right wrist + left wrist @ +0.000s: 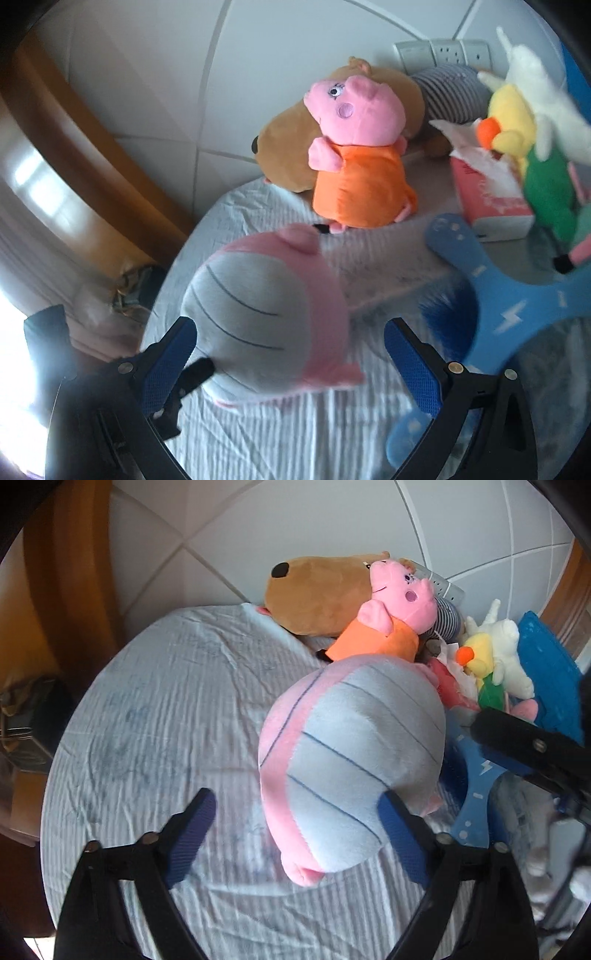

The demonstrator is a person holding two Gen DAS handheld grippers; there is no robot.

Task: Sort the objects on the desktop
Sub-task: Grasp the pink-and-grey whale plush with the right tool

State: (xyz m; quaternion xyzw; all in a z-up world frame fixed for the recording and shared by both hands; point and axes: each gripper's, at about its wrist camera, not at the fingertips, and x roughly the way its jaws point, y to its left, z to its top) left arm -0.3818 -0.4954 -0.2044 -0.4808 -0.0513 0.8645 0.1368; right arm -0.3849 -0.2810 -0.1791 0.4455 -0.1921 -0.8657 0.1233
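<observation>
left tool (pixel 295 823) spread wide open, striped pink-blue plush (pixel 351 753) sits right between its fingers, long axis running near-to-far

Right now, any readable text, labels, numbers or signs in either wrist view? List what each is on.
No readable words or numbers in either view.
White lightning-bolt sign: on the blue flat plastic paddle-shaped toy.
Pale print on the pink tissue box: too blurred to read.
Dark marks on the grey-and-white striped plush: too small to read.
</observation>
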